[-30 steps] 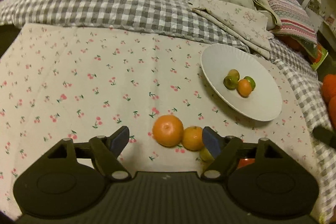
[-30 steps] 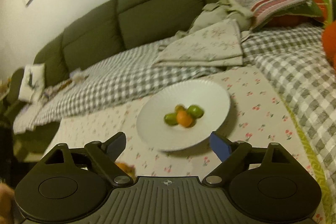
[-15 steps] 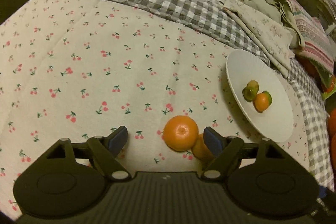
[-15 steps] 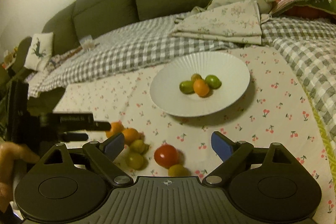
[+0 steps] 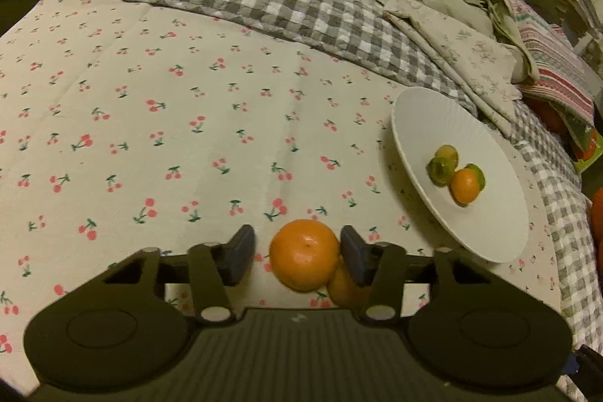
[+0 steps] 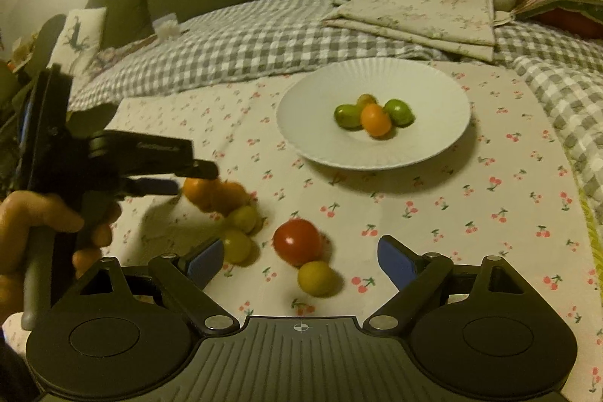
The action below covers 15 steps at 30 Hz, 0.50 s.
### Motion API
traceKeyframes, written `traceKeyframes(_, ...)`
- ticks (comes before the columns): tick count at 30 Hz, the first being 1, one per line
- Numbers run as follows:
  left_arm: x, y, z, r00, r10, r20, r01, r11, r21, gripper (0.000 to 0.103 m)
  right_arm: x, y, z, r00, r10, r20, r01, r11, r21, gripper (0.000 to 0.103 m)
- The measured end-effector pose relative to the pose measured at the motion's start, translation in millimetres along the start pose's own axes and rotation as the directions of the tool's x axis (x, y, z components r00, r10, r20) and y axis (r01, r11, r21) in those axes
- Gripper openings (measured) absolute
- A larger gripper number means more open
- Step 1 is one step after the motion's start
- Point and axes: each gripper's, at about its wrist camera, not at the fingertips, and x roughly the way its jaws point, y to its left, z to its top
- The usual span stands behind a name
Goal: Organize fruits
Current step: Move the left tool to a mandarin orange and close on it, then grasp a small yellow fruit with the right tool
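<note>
Our left gripper [image 5: 297, 253] has its dark padded fingers [image 5: 239, 253] set narrowly around a large round orange [image 5: 305, 259] on the cherry-print cloth [image 5: 188, 138]. The right-hand pad touches the fruit's side, while a sliver of cloth shows between the fruit and the left-hand pad, so we have not clamped it yet. A smaller orange [image 5: 345, 287] sits just behind that right finger, touching the large one. Ahead and to the right of these fingers lies a white ribbed plate [image 5: 422, 123], holding a small orange fruit [image 5: 465, 185] pressed against three greenish ones [image 5: 441, 170].

Through the right wrist camera, we see our left hand [image 6: 34, 232] gripping the other tool at the far left, its fingers reaching over the two oranges. Our right gripper [image 6: 297, 260] hovers with its blue-padded fingers [image 6: 395, 260] spread wide and nothing held. Beside its left finger sit two yellow-green round fruits [image 6: 237, 245], one just beyond the other. Between the fingers lie a red tomato [image 6: 297, 242] and, touching it on the near side, a small yellow fruit [image 6: 316, 277]. The plate stands well beyond the fingers, by a grey checked blanket [image 6: 245, 44].
</note>
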Motion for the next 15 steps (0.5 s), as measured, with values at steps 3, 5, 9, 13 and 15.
traceKeyframes(3,-1,-4,-1,1.0,-0.003,0.007,0.003,1.0,0.02,0.039,1,0,0,1.0,-0.002,0.001,0.002,1.0,-0.008,0.089)
traceKeyframes(5,-1,-4,-1,1.0,-0.003,0.011,0.003,1.0,0.025,0.039,1,0,-1,1.0,-0.002,-0.001,0.002,1.0,-0.006,0.086)
traceKeyframes(9,-5,-2,0,1.0,0.004,0.001,-0.004,1.0,0.001,0.038,4,-2,-2,1.0,-0.007,-0.013,0.007,1.0,-0.007,0.083)
traceKeyframes(13,-11,1,0,1.0,0.026,-0.01,-0.026,1.0,-0.014,0.038,12,0,-6,0.999,-0.007,-0.042,0.005,0.999,-0.033,0.077)
traceKeyframes(15,-12,2,-1,1.0,0.023,-0.014,-0.023,0.999,-0.023,0.038,19,3,-10,0.998,-0.011,-0.065,0.007,0.998,-0.056,0.073)
